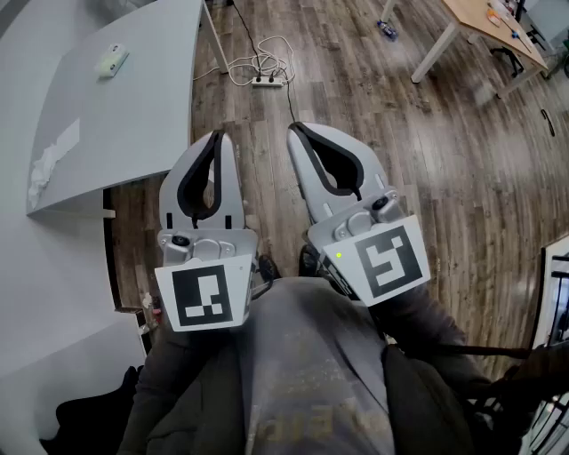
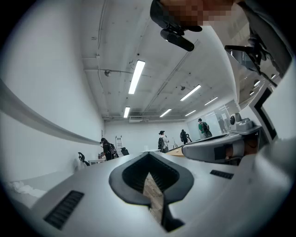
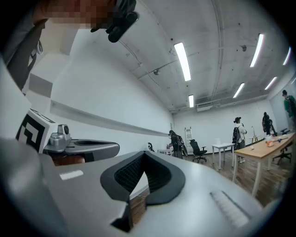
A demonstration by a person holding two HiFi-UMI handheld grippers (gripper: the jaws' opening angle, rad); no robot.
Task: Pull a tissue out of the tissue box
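No tissue box shows in any view. In the head view my left gripper (image 1: pixel 216 136) and right gripper (image 1: pixel 296 130) are held side by side close to the person's body, over the wooden floor. Both point away, level. The jaws of each meet at the tips and nothing is between them. The left gripper view looks along its shut jaws (image 2: pixel 149 155) into the room, with the right gripper (image 2: pixel 217 148) beside it. Across the right gripper's shut jaws (image 3: pixel 144 155), the left gripper (image 3: pixel 81 147) appears. Some crumpled white material (image 1: pixel 42 169) lies on the grey table.
A grey table (image 1: pixel 133 107) stands at the left, with a small white object (image 1: pixel 111 60) on it. A power strip with cables (image 1: pixel 267 80) lies on the floor ahead. A wooden table (image 1: pixel 480 22) is at the far right. People (image 3: pixel 239 132) and chairs (image 3: pixel 199 150) stand far off.
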